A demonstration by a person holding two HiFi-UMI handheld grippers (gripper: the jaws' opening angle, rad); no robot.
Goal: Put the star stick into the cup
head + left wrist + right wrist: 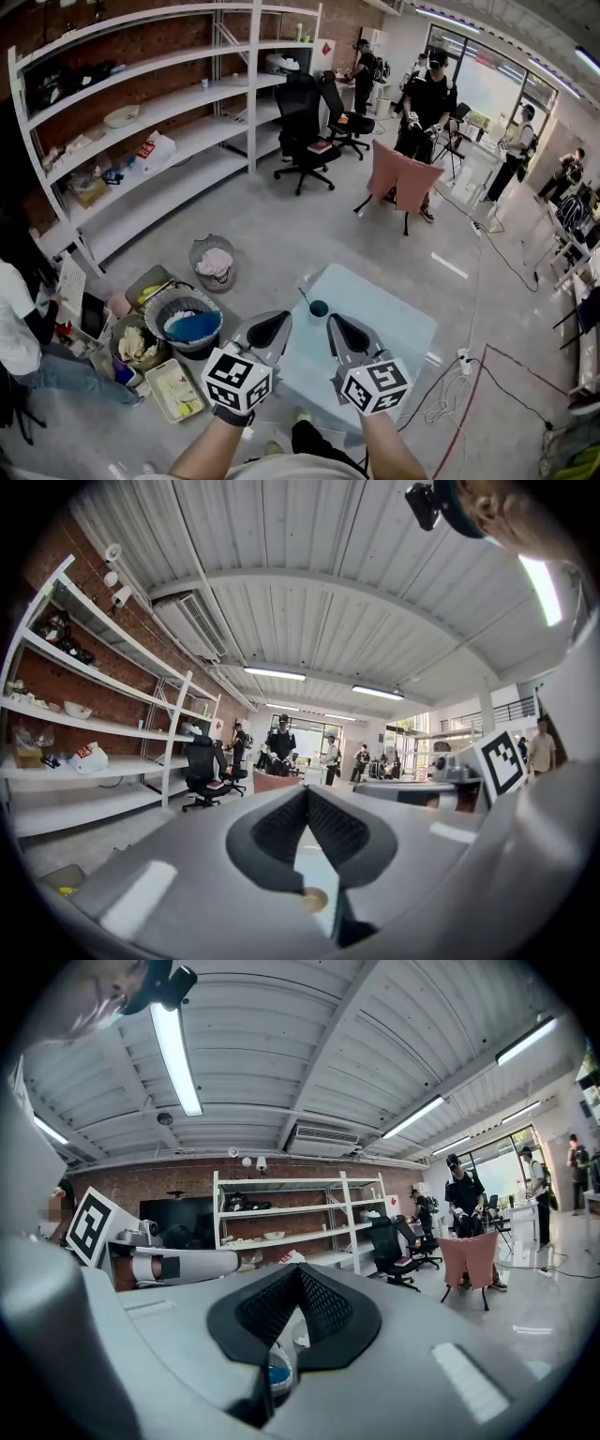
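Looking down past my forearms, I see both claws side by side over the pale table (398, 328), each pinched closed on nothing. The left gripper (278, 322) has its dark pads (279, 829) meeting at the tip in its own view, and the right gripper (336, 324) shows the same with its pads (328, 1309). Just past the two tips and between them, the cup (319, 308) stands upright near the table's far left edge, dark blue inside. The star stick (305, 296) appears to stand in it, leaning up and to the left, though its head is too small for me to make out. On the floor left of the table a round bin (178, 300) holds something bright blue. Right beside it, a second bin (125, 330) holds crumpled pale scraps. Nearer me, a shallow tray (153, 380) carries yellowish bits. Farther out, a wire basket (199, 267) holds pink and white cloth. Beyond that, white shelves (178, 141) along the brick wall carry a white bowl (122, 115) and assorted clutter. A black chair (302, 117) stands past them, and a person (427, 103) stands behind a pink-draped chair (405, 178).
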